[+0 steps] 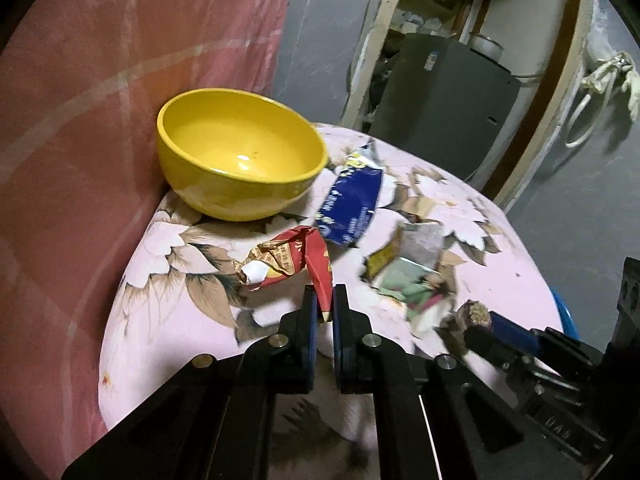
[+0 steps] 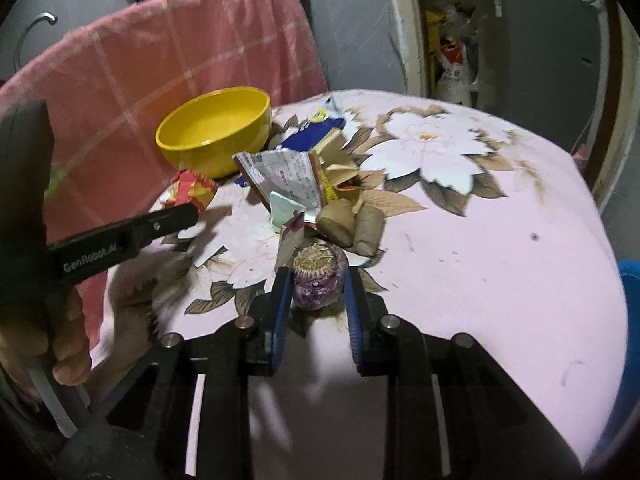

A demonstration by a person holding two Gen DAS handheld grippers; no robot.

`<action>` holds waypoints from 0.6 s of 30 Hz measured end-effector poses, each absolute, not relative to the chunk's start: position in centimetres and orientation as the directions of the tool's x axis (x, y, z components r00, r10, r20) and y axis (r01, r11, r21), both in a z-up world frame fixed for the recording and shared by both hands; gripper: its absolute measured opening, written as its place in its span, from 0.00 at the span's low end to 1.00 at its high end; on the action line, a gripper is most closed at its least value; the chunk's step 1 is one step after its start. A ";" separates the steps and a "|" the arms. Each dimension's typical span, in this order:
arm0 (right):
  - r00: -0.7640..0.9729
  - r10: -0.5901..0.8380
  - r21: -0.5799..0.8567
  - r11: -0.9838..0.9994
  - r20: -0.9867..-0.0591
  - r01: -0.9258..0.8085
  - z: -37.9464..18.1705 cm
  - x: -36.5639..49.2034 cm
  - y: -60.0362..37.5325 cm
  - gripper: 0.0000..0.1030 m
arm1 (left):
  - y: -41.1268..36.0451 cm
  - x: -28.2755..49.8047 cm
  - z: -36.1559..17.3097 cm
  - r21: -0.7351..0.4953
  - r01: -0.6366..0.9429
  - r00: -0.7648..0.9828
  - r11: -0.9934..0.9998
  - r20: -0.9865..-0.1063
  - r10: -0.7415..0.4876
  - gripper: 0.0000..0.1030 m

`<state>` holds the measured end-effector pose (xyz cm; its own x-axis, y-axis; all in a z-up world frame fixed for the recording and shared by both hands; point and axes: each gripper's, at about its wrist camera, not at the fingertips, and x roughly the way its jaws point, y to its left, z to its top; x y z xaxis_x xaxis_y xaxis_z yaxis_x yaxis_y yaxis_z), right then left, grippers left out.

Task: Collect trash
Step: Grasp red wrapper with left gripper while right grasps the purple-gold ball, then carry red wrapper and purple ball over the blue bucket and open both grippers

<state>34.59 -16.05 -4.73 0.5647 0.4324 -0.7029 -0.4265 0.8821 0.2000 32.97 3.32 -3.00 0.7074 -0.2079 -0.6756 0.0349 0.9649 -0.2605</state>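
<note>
My left gripper [image 1: 325, 294] is shut on one end of a crumpled red wrapper [image 1: 288, 260], which trails toward the yellow bowl [image 1: 240, 152]. In the right wrist view, the purple onion piece [image 2: 320, 280] with a dry root end sits between the blue pads of my right gripper [image 2: 317, 272], which is shut on it. That gripper [image 1: 480, 324] also shows at the lower right of the left wrist view. A blue wrapper [image 1: 352, 204] lies beside the bowl. A white printed wrapper [image 2: 288, 180] and brown peel chunks [image 2: 352, 224] lie just beyond the onion piece.
A pink floral cloth [image 2: 500, 260] covers the round table. A pink checked cloth [image 2: 160, 60] hangs behind the bowl. A person's hand [image 2: 68, 352] grips the left tool. A grey cabinet [image 1: 448, 96] stands past the table, and something blue [image 2: 630, 280] sits at its right edge.
</note>
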 end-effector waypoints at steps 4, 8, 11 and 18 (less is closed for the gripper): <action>0.622 0.439 0.214 0.889 -0.648 -0.405 -3.2 33.0 -17.8 0.48 | 1.8 31.5 -1.6 -0.272 0.076 0.738 0.959 -0.632 -0.238 0.05; 0.708 0.427 0.207 0.902 -0.563 -0.379 -0.9 30.9 -20.2 0.48 | -0.5 30.0 0.5 -0.275 0.145 0.778 0.951 -0.562 -0.281 0.05; 0.772 0.404 0.193 0.914 -0.491 -0.356 1.0 29.4 -22.0 0.48 | -2.3 29.1 2.1 -0.275 0.201 0.800 0.940 -0.507 -0.319 0.05; 0.890 0.316 0.144 0.948 -0.329 -0.283 5.3 26.2 -26.2 0.48 | -7.7 27.5 6.1 -0.230 0.345 0.831 0.910 -0.374 -0.410 0.05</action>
<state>26.24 -26.21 5.28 0.8901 0.3158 -0.3287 -0.2834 0.9482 0.1436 27.48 -7.74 6.10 0.8315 -0.4105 -0.3744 0.3454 0.9098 -0.2303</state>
